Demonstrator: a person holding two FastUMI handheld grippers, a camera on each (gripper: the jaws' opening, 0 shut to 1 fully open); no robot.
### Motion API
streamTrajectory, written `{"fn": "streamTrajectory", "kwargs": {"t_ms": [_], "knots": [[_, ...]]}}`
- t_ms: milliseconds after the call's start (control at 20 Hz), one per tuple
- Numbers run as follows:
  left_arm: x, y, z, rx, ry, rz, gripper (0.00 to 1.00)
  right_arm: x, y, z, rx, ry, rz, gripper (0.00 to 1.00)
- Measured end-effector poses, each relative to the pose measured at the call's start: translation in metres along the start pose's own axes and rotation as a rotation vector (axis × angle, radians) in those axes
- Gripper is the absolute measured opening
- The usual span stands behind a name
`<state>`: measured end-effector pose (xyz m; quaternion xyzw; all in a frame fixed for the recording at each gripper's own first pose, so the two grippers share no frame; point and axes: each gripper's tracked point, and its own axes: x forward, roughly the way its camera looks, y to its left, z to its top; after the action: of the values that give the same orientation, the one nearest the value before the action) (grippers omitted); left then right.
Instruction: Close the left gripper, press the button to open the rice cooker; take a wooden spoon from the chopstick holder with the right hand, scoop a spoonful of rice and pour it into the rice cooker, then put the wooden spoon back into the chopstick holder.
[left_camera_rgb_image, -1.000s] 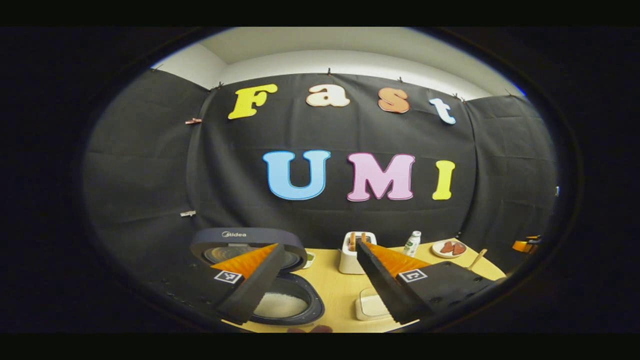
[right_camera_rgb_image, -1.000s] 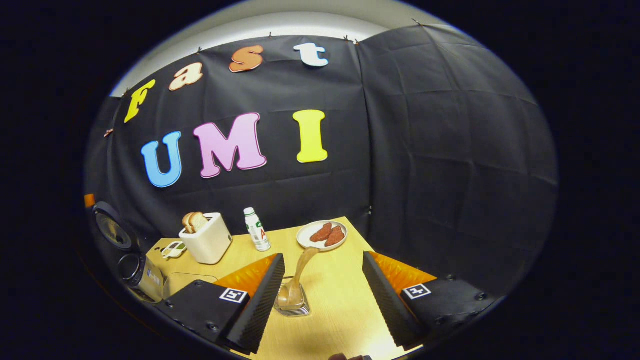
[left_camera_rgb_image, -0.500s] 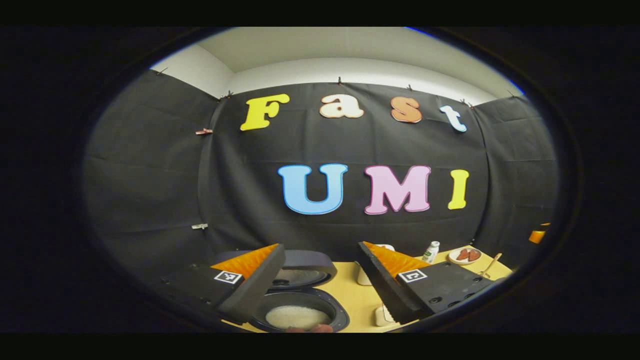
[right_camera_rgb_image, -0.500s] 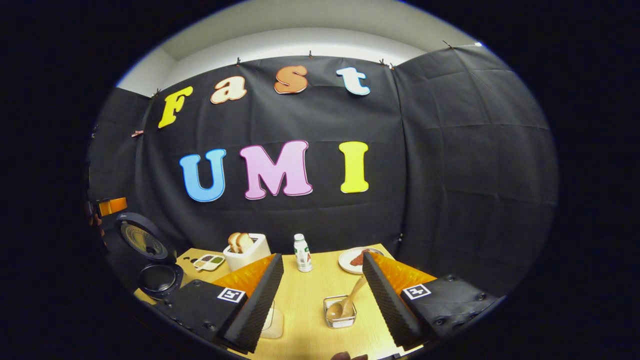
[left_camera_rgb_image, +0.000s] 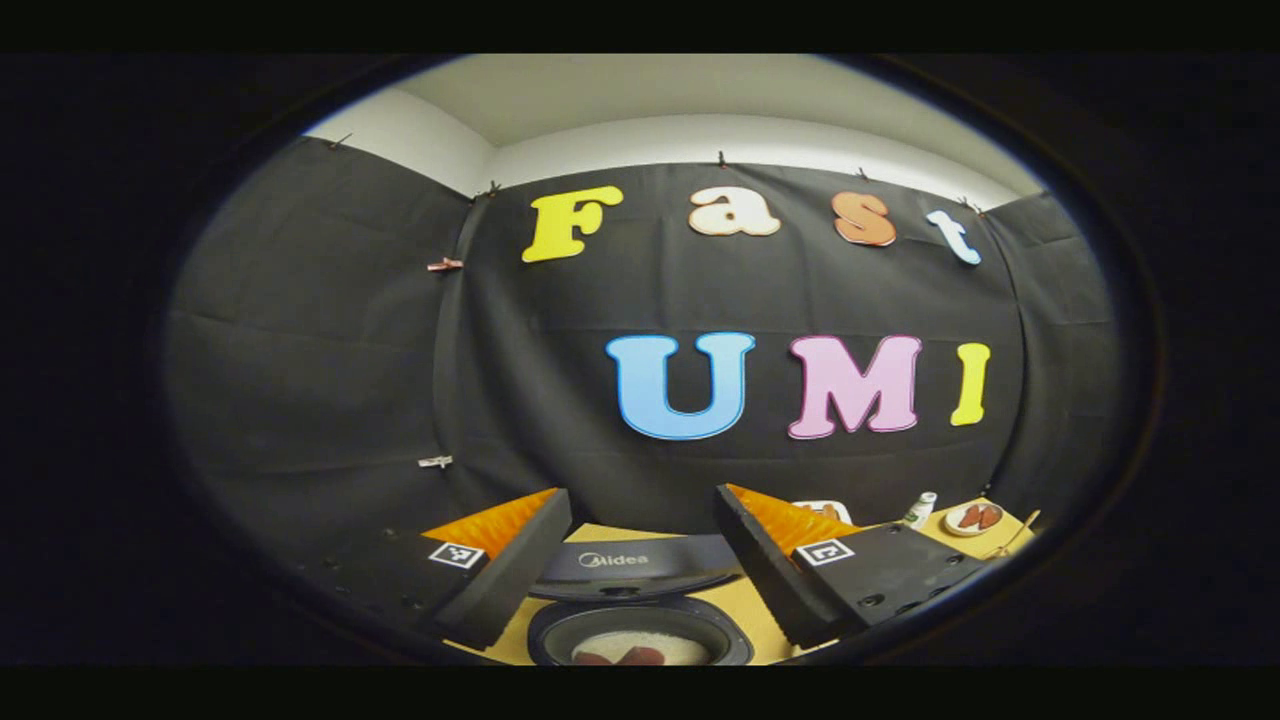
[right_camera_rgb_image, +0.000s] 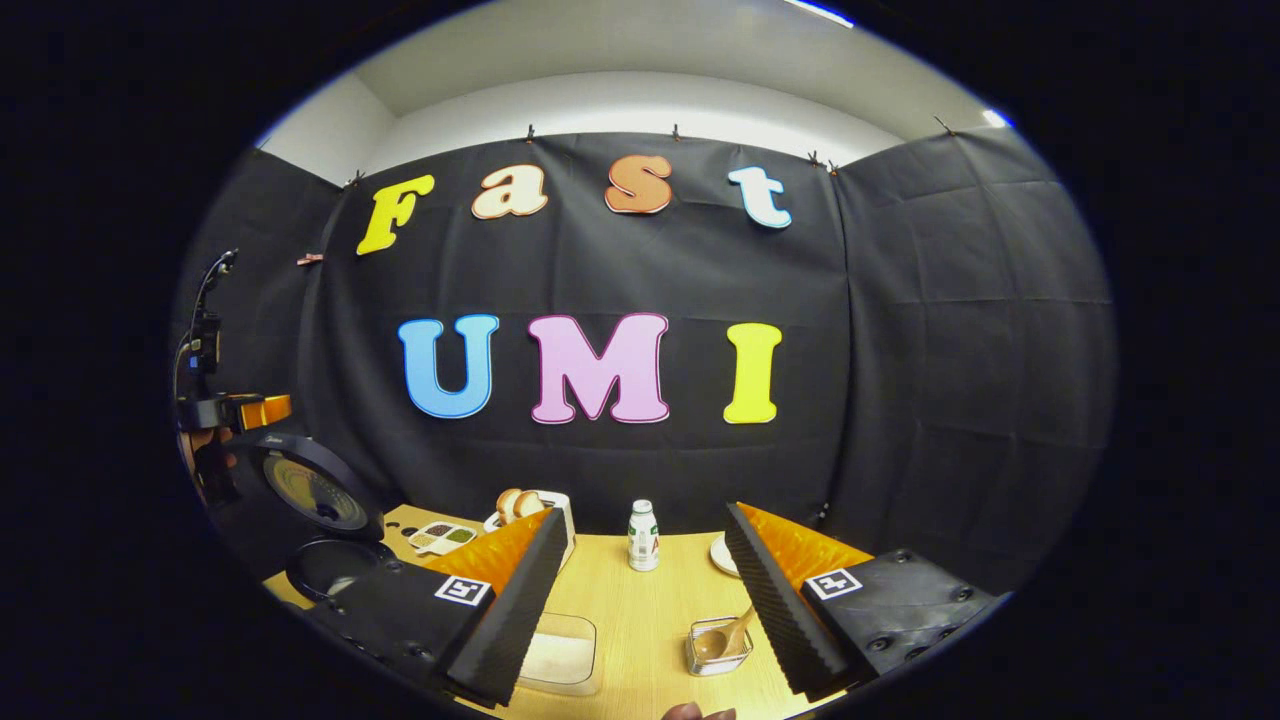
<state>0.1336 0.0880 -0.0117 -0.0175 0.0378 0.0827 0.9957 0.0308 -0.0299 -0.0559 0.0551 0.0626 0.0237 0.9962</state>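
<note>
Rice cooker (left_camera_rgb_image: 640, 625) first: in the left gripper view it sits low and centred on the wooden table (right_camera_rgb_image: 640, 610), its lid (left_camera_rgb_image: 640, 565) swung up behind the round pot, white rice showing in the bottom of the pot. In the right gripper view the same cooker stands at the far left end of the table, lid upright with its ribbed inner disc facing the room.

Left gripper (left_camera_rgb_image: 640, 575) hangs above the cooker with its fingers spread wide, nothing between them; the cooker shows in the gap. In the right gripper view that tool appears far off at the left edge, above the raised lid.

Right gripper (right_camera_rgb_image: 645, 600) is likewise released, its fingers well apart and clasping nothing, poised over the near part of the table.

A toaster (right_camera_rgb_image: 545, 505) with bread slices in its slots stands at the back of the table, partly hidden by the right gripper's near finger. A clear tub of rice (right_camera_rgb_image: 560, 655) lies just beside that finger. A small bottle (right_camera_rgb_image: 643, 535) stands upright near the back edge, and a plate (left_camera_rgb_image: 975, 518) lies toward the right corner.

The chopstick holder (right_camera_rgb_image: 718, 645), a small clear square container, sits between the right gripper's fingers, nearer the right one. The wooden spoon (right_camera_rgb_image: 728, 640) rests in it, bowl down, handle leaning to the right.
</note>
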Motion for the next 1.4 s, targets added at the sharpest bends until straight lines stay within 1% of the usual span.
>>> {"fn": "streamTrajectory", "kwargs": {"t_ms": [100,250,400,500,600,800,1100,1200,1250,1400], "knots": [[0.011,0.002,-0.006,0.008,0.01,-0.001,0.97,0.001,0.003,-0.007,-0.018,0.016,-0.01,0.98],[0.027,0.006,-0.015,0.001,0.023,0.013,0.98,0.002,0.007,-0.008,-0.002,0.027,-0.013,0.98],[0.041,0.007,-0.033,-0.012,0.064,0.024,0.98,0.003,0.003,-0.008,-0.004,0.029,-0.023,0.98],[0.043,0.013,-0.046,-0.019,0.096,0.048,0.98,0.003,0.002,-0.009,0.001,0.035,-0.023,0.98],[0.041,0.01,-0.046,0.002,0.098,0.054,0.99,0.006,0.0,-0.011,0.003,0.041,-0.023,0.98],[0.024,0.005,-0.052,0.011,0.086,0.066,0.99,0.008,0.001,-0.015,0.005,0.05,-0.007,0.98],[-0.018,-0.003,-0.081,0.002,0.146,0.065,1.0,0.014,0.008,-0.016,0.008,0.059,0.034,0.98],[-0.029,-0.005,-0.093,-0.003,0.172,0.068,0.99,0.016,0.01,-0.016,0.007,0.06,0.047,0.98],[-0.035,-0.006,-0.099,-0.004,0.185,0.069,1.0,0.017,0.011,-0.017,0.006,0.062,0.053,0.98],[-0.048,-0.009,-0.116,-0.007,0.218,0.074,1.0,0.019,0.016,-0.019,0.001,0.066,0.072,0.98]]}}
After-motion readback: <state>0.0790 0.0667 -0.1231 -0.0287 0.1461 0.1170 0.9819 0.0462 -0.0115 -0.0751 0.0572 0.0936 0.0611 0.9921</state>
